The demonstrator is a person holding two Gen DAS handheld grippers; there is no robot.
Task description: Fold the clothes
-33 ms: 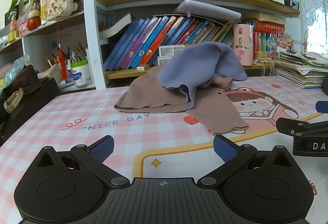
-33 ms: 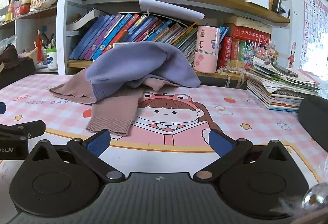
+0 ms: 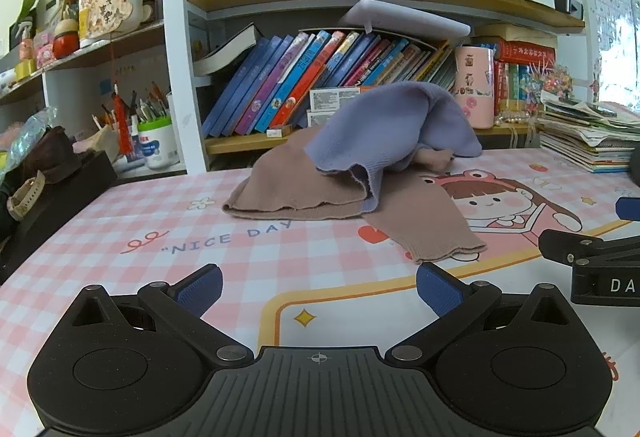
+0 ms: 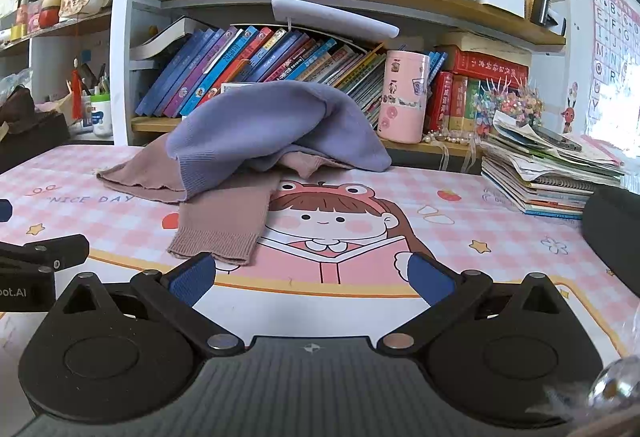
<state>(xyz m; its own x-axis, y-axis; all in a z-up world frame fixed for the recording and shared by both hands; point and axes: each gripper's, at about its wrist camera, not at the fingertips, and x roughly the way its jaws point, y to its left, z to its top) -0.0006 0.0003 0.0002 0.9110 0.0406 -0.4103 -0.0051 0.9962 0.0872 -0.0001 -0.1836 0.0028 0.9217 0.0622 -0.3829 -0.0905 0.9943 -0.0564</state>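
A lavender knit garment (image 3: pixel 384 125) lies heaped on top of a mauve-brown knit garment (image 3: pixel 280 185) at the far middle of the table. One brown sleeve (image 3: pixel 432 225) stretches toward me. Both also show in the right wrist view: the lavender garment (image 4: pixel 272 125) over the brown one, with the sleeve (image 4: pixel 224 221) reaching forward. My left gripper (image 3: pixel 319 287) is open and empty, well short of the clothes. My right gripper (image 4: pixel 311 275) is open and empty, just short of the sleeve cuff.
The table wears a pink checked cartoon mat (image 3: pixel 200 237). A bookshelf (image 3: pixel 320 77) stands behind it. A pink cup (image 4: pixel 402 97) and a stack of booklets (image 4: pixel 548 173) sit at the far right. A black box (image 3: pixel 52 197) lies left. The right gripper's body (image 3: pixel 592 261) shows at the right edge.
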